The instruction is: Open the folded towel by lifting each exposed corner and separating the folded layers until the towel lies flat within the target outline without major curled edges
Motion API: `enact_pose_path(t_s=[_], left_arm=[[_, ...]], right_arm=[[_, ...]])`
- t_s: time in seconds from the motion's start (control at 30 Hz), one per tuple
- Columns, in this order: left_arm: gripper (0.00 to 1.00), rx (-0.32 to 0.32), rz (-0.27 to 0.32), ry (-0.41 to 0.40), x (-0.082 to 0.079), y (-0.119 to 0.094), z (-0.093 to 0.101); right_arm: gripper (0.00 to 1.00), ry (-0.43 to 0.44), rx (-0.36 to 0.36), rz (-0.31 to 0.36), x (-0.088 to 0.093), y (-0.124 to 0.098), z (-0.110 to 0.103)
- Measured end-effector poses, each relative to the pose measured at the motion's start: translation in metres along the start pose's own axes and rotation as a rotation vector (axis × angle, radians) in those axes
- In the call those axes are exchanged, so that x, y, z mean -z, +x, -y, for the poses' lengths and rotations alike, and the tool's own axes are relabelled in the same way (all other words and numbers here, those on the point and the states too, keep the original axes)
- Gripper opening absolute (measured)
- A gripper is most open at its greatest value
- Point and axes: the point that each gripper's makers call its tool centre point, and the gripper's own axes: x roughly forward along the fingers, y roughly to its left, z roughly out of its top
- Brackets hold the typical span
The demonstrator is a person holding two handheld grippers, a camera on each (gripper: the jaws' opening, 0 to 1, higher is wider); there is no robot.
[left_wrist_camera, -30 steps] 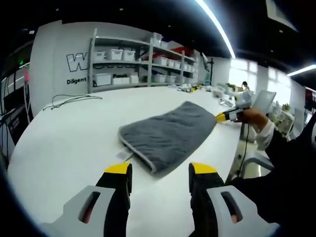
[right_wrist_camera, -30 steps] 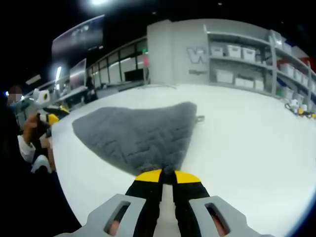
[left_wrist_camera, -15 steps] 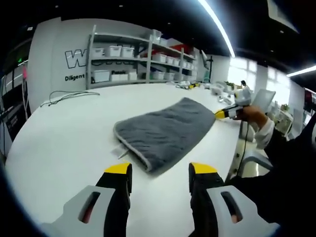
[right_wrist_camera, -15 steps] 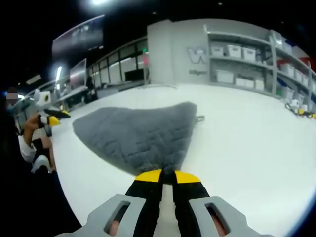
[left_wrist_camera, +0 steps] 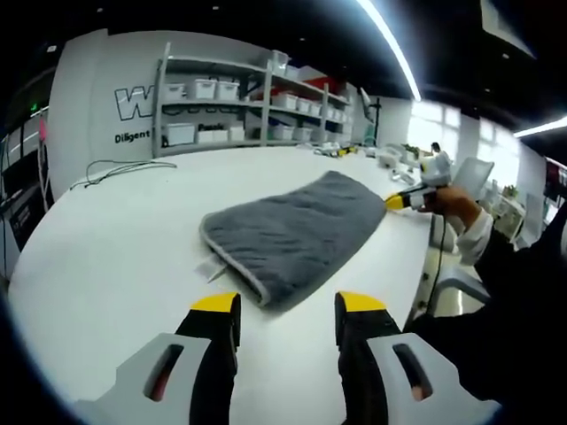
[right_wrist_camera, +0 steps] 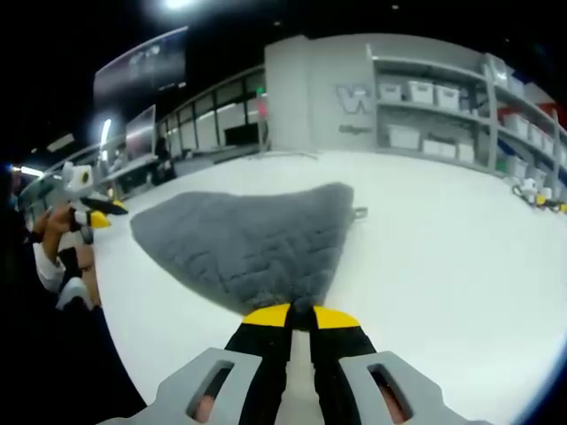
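A folded grey quilted towel (left_wrist_camera: 288, 233) lies on the white table (left_wrist_camera: 115, 239), with a pale edge trim and a small tag at its near corner. My left gripper (left_wrist_camera: 282, 310) is open and empty, hovering just short of that near corner. In the left gripper view my right gripper (left_wrist_camera: 400, 200) holds the towel's far corner, with a hand behind it. In the right gripper view the towel (right_wrist_camera: 244, 239) spreads away from my right gripper (right_wrist_camera: 299, 313), which is shut on its nearest corner. The other gripper (right_wrist_camera: 89, 212) shows at the left there.
Shelves with white bins (left_wrist_camera: 221, 111) stand behind the table. A cable (left_wrist_camera: 115, 171) lies on the far left of the table. Small items (left_wrist_camera: 341, 152) sit at the far right edge. A chair (left_wrist_camera: 456, 283) stands beside the table.
The left gripper view has shifted slightly, so the towel sits a little further left and higher. The right gripper stays shut on the corner.
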Motion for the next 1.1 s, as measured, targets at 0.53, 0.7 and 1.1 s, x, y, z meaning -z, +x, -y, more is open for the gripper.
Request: enact_pose_path(t_s=[0.53, 0.7, 1.1], left_arm=[[0.39, 0.007, -0.002, -0.003, 0.001, 0.003, -0.009], [0.37, 0.006, -0.001, 0.002, 0.001, 0.004, -0.011], [0.33, 0.020, 0.002, -0.004, 0.003, 0.008, -0.005]], right_arm=[[0.04, 0.000, 0.000, 0.001, 0.000, 0.000, -0.002], [0.04, 0.000, 0.000, 0.001, 0.000, 0.000, -0.003], [0.04, 0.002, -0.001, 0.002, 0.001, 0.000, -0.004]])
